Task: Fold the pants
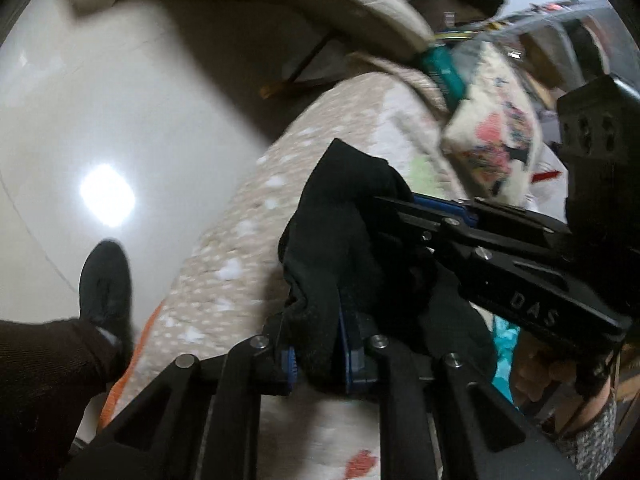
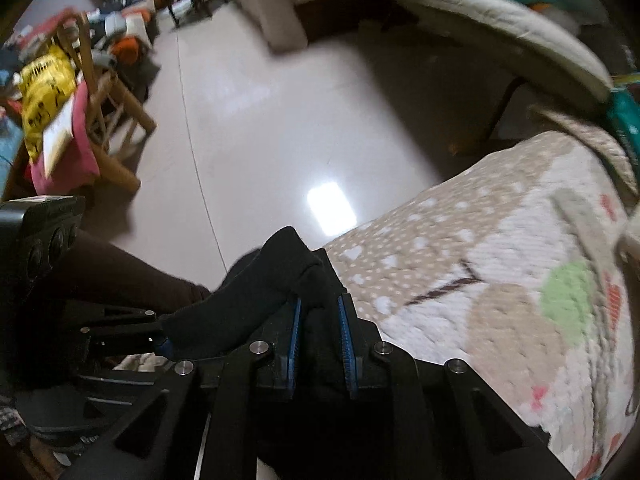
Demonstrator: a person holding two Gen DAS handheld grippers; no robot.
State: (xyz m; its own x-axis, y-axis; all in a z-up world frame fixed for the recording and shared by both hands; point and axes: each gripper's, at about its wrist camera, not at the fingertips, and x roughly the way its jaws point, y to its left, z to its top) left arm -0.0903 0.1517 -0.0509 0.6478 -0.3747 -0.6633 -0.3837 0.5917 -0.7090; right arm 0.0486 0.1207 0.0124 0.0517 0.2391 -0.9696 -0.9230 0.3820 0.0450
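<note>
— What do we hold?

— Our left gripper has its blue pads squeezed on the black pants. Our right gripper pinches the same pants too, jaws closed on the cloth.

— Where are the pants?

— Bunched up between our two grippers, lifted over the side edge of the bed cover with white dots, close to the shiny floor.

— What else do we see?

— A patterned pillow farther up the bed, a wooden chair on the floor, and a black shoe.
</note>
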